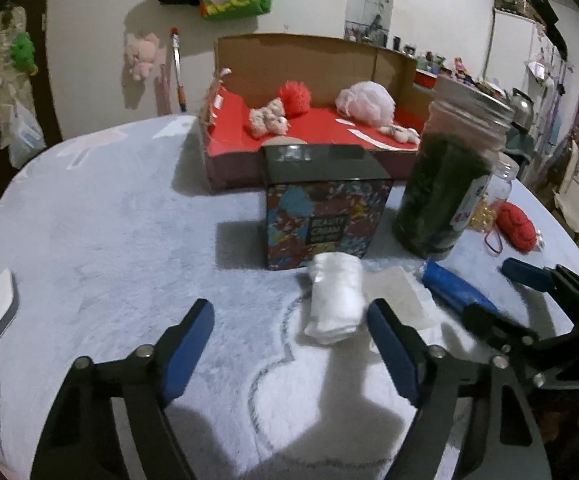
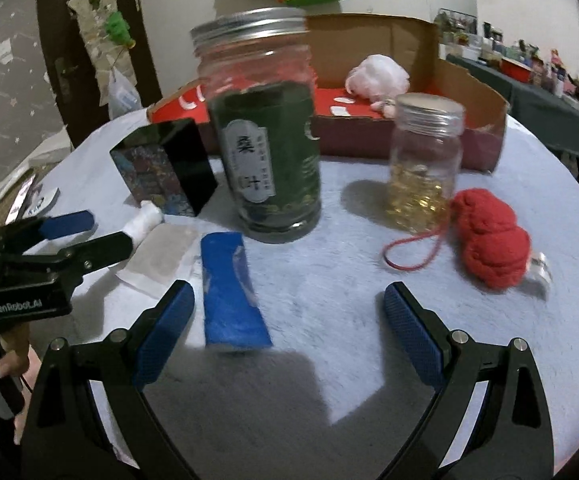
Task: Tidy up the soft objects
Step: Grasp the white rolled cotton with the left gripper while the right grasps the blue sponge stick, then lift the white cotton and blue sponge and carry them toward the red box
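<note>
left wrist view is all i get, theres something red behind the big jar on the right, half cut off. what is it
Observer: A red knitted soft toy with a red cord loop, lying on the blue table cover beside the small jar; whether they touch is unclear.
Operator: what's in the small jar
Observer: Small golden pieces filling its lower half, under a silver lid.
Operator: is the right gripper on anything
Observer: No. The right gripper is open over bare cover, with the blue packet lying beside its left finger.
Operator: any label on the big jar
Observer: Yes, the big jar has a pale label with dark characters on that side.
</note>
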`<action>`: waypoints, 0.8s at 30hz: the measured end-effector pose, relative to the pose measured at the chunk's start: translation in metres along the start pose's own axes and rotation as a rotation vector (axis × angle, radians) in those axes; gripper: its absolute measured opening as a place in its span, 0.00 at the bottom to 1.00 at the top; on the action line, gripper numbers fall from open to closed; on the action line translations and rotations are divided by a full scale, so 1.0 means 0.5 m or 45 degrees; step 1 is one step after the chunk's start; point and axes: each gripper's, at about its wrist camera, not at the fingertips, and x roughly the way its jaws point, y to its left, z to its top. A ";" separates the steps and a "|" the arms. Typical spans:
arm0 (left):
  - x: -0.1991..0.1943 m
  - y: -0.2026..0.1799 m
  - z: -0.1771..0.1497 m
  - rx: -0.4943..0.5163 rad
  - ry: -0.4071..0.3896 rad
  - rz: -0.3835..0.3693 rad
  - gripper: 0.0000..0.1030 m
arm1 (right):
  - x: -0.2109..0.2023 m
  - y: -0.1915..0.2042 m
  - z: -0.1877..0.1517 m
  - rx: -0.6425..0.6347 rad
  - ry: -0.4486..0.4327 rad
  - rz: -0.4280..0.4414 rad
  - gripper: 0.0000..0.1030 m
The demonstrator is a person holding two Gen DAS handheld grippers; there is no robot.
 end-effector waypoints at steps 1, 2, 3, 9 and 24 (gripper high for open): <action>0.004 -0.001 0.002 0.006 0.008 -0.016 0.71 | 0.003 0.006 0.000 -0.020 0.003 0.009 0.94; 0.008 -0.002 0.005 0.013 0.018 -0.038 0.62 | 0.005 0.010 0.001 -0.035 0.006 0.018 0.90; 0.012 -0.004 0.006 0.021 0.032 -0.067 0.50 | 0.007 0.016 0.001 -0.057 0.013 0.032 0.86; 0.021 -0.004 0.008 0.043 0.055 -0.151 0.16 | 0.005 0.031 -0.005 -0.158 0.007 0.053 0.40; -0.055 -0.084 0.018 0.120 -0.016 -0.308 0.16 | -0.067 -0.013 0.024 -0.142 -0.082 0.099 0.20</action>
